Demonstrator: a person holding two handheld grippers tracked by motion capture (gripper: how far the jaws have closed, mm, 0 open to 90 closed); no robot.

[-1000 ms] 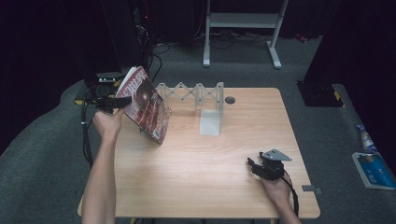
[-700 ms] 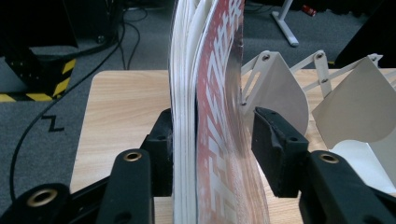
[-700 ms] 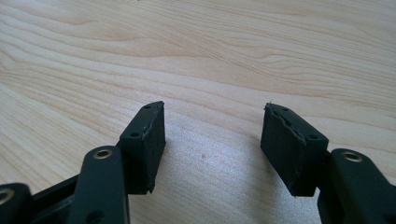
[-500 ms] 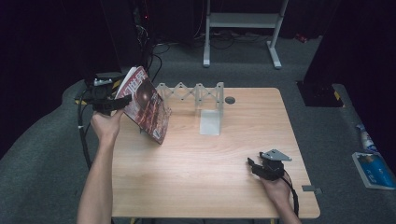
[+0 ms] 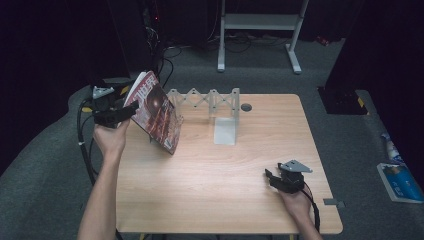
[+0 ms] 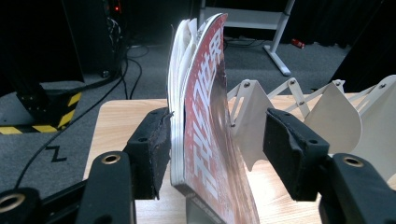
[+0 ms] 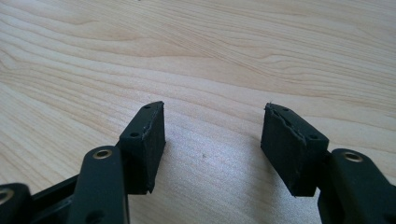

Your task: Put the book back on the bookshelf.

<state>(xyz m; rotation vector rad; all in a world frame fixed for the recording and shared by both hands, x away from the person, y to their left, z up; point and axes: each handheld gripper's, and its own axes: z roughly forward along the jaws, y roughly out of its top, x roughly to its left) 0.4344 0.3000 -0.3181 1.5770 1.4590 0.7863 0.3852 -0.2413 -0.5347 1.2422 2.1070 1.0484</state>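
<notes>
The wooden worktop (image 5: 220,190) carries a white folding rack (image 5: 210,100) along its far edge, and that rack serves as the landmark here. Off the rack's left end a magazine (image 5: 157,117) with a red cover stands tilted, its lower edge on the wood and its top leaning away from the rack toward the left tongs (image 5: 122,111).

In the left gripper view the magazine (image 6: 201,130) sits between the pads: the left-hand pad (image 6: 152,154) touches the loose white pages, while the other pad (image 6: 292,149) stands well clear of the cover. These jaws have just been opening, so the grip is released, though the magazine leans on one pad.

The right tongs (image 5: 272,179) rest low over bare wood, well in front of the rack and to its right, jaws wide apart with nothing between them, as the right gripper view (image 7: 212,135) shows.

The step in hand looks like setting the magazine upright into the rack's first slot. To do it well, the touching pad should draw off sideways and slowly, since the pages fan out and the magazine may topple toward the worktop's left edge. Better to re-close on the spine, straighten it, slide it between two white plates, and only then let go.
</notes>
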